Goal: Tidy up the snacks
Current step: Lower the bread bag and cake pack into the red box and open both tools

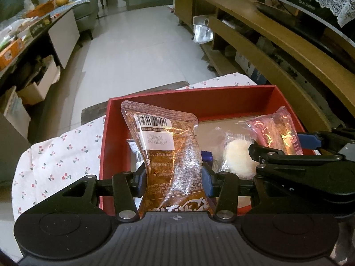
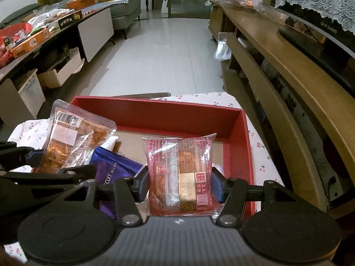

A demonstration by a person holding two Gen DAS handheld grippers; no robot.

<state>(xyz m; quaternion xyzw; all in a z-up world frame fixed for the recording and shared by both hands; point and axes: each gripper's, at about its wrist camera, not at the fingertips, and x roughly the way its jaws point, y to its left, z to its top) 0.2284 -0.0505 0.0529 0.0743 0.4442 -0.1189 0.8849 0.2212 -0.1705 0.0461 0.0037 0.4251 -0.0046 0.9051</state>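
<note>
both grippers sit low over the red box [image 2: 241, 146], each with a packet pinched between its blue pads, which reads as snacks being carried in to be laid down side by side. the left gripper [image 1: 175, 180] has its jaws closed narrow on the brown packet [image 1: 168, 155], squeezing it at the waist so it stands upright, barcode end up, above the near left part of the box. the right gripper [image 2: 179, 182] has its jaws set a little wider, clamped on the pink packet [image 2: 180, 173] across its flat width, held over the near middle. the box rests on a cherry cloth [image 1: 57, 159]. already lying on the box floor are a purple biscuit pack [image 2: 113, 166] and a white round sweet [image 1: 238, 157] in clear wrap, and they fill much of the near end between the two grippers; the far end looks bare. my guess is the held packets would fit better further in, since dropping them here would land them on the purple pack or the sweet. the two grippers are near each other, so a sideways move risks a bump.
</note>
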